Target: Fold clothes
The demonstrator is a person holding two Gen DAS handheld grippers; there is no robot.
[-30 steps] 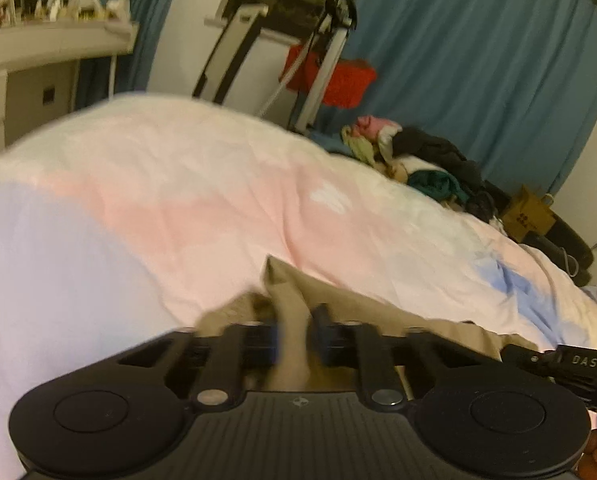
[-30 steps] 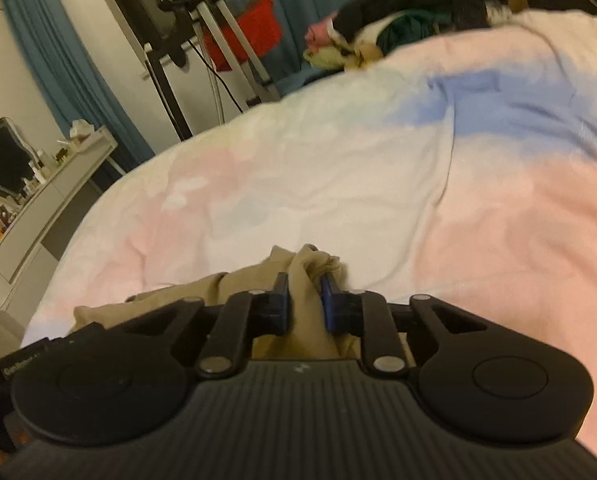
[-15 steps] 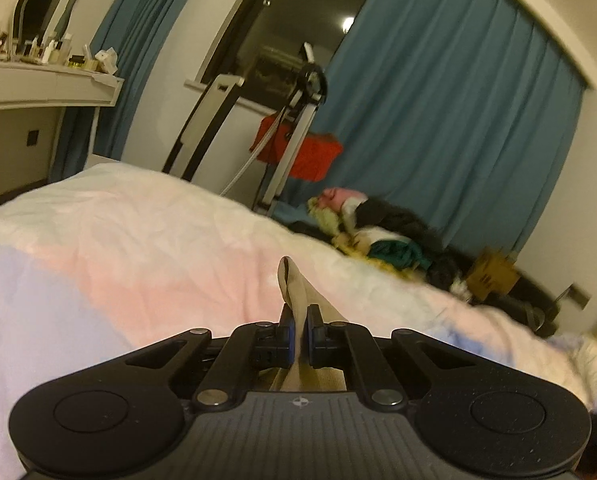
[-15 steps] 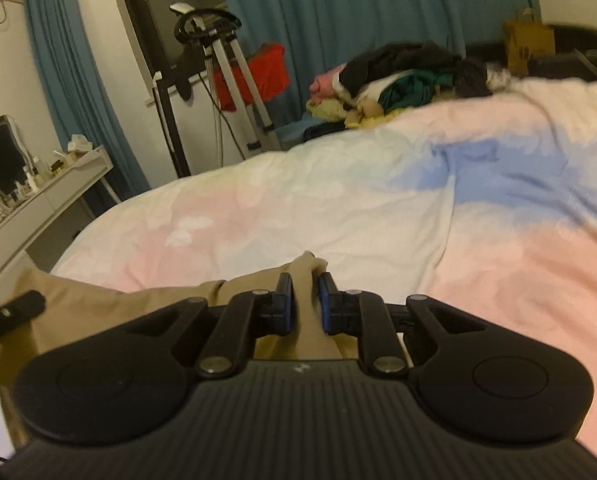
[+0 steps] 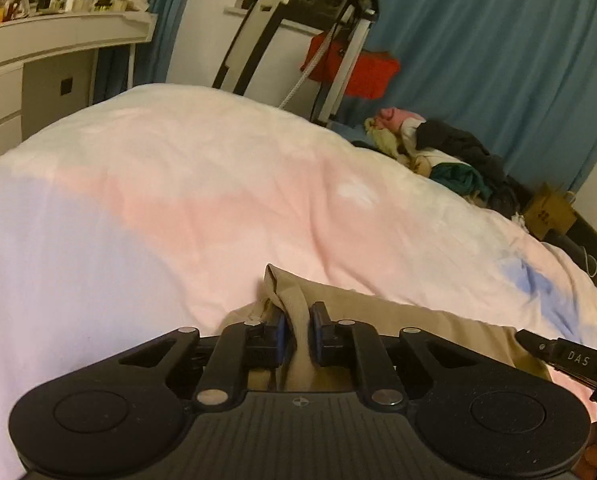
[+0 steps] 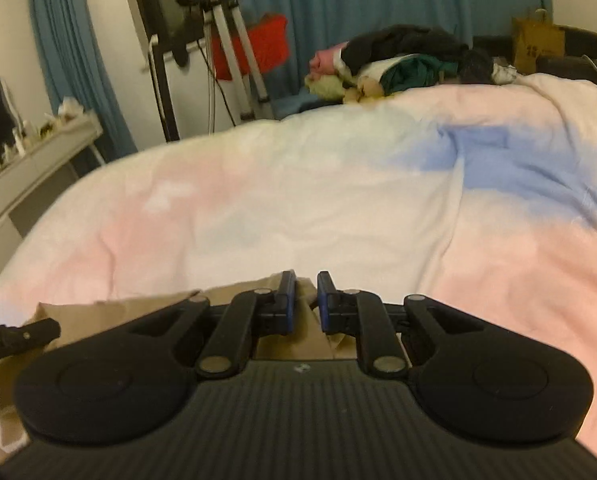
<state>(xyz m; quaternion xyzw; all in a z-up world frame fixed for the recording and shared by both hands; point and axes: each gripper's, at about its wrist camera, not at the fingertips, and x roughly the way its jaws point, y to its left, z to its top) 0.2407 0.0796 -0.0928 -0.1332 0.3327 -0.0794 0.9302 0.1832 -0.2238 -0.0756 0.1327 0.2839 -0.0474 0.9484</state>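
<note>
Left gripper [image 5: 297, 330]: jaws have just been opening a bit, a bunched fold of the tan garment [image 5: 398, 320] is between the blue pads, which still look in contact with it. Right gripper [image 6: 307, 300]: jaws narrow, clamped on another fold of the same tan garment [image 6: 110, 316]. Garment lies at the near edge of the bed on the pink-and-blue duvet [image 5: 218, 200], spread between the two grippers. Pile of clothes [image 6: 398, 64] at the far end, well apart.
</note>
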